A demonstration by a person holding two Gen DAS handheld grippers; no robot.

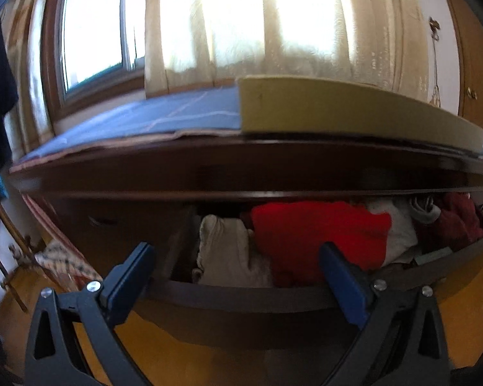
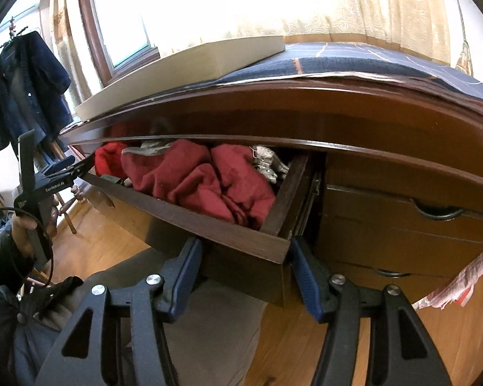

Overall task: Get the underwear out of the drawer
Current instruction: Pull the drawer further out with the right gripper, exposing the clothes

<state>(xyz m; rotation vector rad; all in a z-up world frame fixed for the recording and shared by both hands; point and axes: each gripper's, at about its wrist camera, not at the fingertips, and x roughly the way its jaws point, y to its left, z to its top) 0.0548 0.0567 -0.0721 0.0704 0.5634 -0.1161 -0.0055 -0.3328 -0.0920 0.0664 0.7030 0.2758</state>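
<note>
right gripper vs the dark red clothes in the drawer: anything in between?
Right wrist view: only the drawer's dark front panel and its corner stand between the open right gripper and the dark red clothes. The gripper holds nothing.

Glossy dark wooden dresser [image 2: 306,122], soft red cloth [image 1: 318,231] in matt wooden drawer [image 2: 183,218], polished wood floor [image 2: 306,337]

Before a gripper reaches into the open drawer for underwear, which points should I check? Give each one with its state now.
1. Drawer pulled out enough: ok.
2. Left gripper open, nothing between its fingers: ok.
3. Right gripper open, empty: ok; it is in front of the drawer's corner, not over the clothes.
4. Clothes reachable from above: ok, bright red garment and white garment lie on top.
5. Which piece is underwear: cannot tell.
6. Dark red garments separate from each other: cannot tell.
</note>
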